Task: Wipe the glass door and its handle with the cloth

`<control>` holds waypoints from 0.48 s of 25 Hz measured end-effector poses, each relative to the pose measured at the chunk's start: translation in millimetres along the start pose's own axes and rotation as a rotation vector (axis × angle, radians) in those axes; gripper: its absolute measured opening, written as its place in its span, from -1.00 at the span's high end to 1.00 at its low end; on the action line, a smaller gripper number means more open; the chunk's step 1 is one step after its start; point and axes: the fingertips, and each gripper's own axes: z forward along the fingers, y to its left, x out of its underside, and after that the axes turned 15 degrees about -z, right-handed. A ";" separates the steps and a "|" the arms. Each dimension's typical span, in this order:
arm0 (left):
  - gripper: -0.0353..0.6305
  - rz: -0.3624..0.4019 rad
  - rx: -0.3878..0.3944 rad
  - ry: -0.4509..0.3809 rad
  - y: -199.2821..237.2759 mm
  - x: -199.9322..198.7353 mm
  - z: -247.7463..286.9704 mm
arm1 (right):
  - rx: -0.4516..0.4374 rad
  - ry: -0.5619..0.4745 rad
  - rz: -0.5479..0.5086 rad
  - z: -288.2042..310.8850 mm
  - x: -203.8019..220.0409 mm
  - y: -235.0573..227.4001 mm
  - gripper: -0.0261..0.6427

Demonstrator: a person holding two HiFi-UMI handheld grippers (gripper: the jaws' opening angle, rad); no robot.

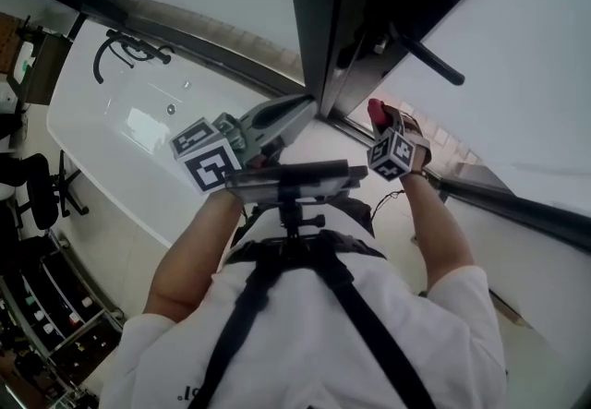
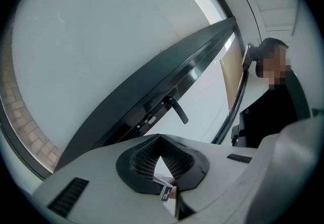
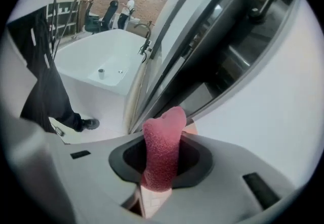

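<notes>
Person's torso [image 1: 295, 361] nearest lens. Right tool [image 1: 386, 126] clamped on red cloth [image 1: 376, 109], just below-left of door handle [image 1: 429, 61], seemingly apart from it. Left tool [image 1: 297, 106] shut, empty, further left of handle. Handle lever runs diagonally; glass door [image 1: 517, 75] pane behind handle. Judged: right tool nearer; cloth must rise toward handle. Bathtub [image 1: 120, 112] far left of handle.

The pink towelling cloth [image 3: 162, 152] looks nubbly and matt; the dark metal door frame [image 2: 167, 79] shines smooth, its pale glass pane [image 2: 91, 51] smooth and dull; the white bathtub [image 1: 111, 112] gleams glossy
</notes>
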 end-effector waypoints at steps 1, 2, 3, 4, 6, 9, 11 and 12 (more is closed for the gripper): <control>0.92 -0.003 0.004 0.003 -0.4 0.9 1.1 | -0.001 -0.006 0.048 -8.8 -4.6 -1.3 0.64; 0.92 -0.006 0.007 0.006 -0.6 2.1 2.4 | 0.000 -0.015 0.090 -16.3 -8.3 -1.8 0.64; 0.92 -0.009 0.010 0.010 -0.6 3.8 3.7 | 0.001 -0.027 0.127 -22.4 -10.7 -1.5 0.64; 0.92 -0.011 0.014 0.015 -0.6 5.8 5.1 | 0.005 -0.042 0.165 -28.5 -12.6 -2.0 0.64; 0.92 -0.015 0.022 0.026 -0.7 9.5 7.8 | 0.023 -0.071 0.245 -42.6 -17.3 -7.6 0.64; 0.92 -0.018 0.033 0.038 -2.4 13.5 11.2 | 0.062 -0.106 0.349 -62.8 -21.3 -17.4 0.63; 0.92 -0.021 0.041 0.046 -4.0 16.0 14.0 | 0.073 -0.135 0.416 -71.6 -20.8 -17.2 0.63; 0.92 -0.023 0.045 0.050 -4.5 17.6 15.5 | 0.083 -0.151 0.436 -77.8 -22.7 -20.2 0.63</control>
